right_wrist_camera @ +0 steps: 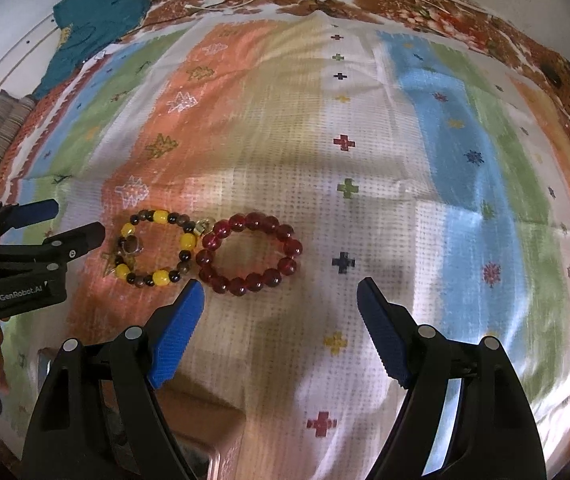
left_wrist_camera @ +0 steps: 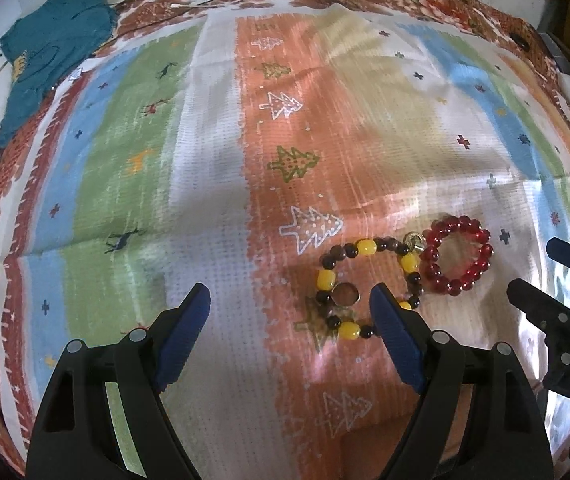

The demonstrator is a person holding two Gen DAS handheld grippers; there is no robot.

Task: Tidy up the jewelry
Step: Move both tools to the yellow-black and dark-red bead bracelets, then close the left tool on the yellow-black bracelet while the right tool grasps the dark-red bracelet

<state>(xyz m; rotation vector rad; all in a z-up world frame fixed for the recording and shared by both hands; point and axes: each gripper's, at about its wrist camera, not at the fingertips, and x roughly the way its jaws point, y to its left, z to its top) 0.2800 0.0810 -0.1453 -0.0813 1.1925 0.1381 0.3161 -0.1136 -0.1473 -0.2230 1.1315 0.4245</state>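
The red bracelet (right_wrist_camera: 250, 254) lies flat on the cloth (right_wrist_camera: 365, 184), a loop of glossy round beads, likely glass or resin: light, slick and strung on elastic, so I'd expect it to flop and roll rather than keep its ring shape. Pinching across one side of the loop, over two or three beads, looks safest. Touching its left side is the yellow bracelet (right_wrist_camera: 157, 248), oval yellow beads alternating with small dark ones, plus a brown disc charm. The right gripper (right_wrist_camera: 279, 290) hangs just nearer than the red bracelet, fingers wide and empty. The left gripper (left_wrist_camera: 289, 298) sits left of it, fingers wide, one finger over the yellow bracelet's near edge. The cloth is woven, striped and soft. A teal garment (right_wrist_camera: 97, 20) lies far beyond.
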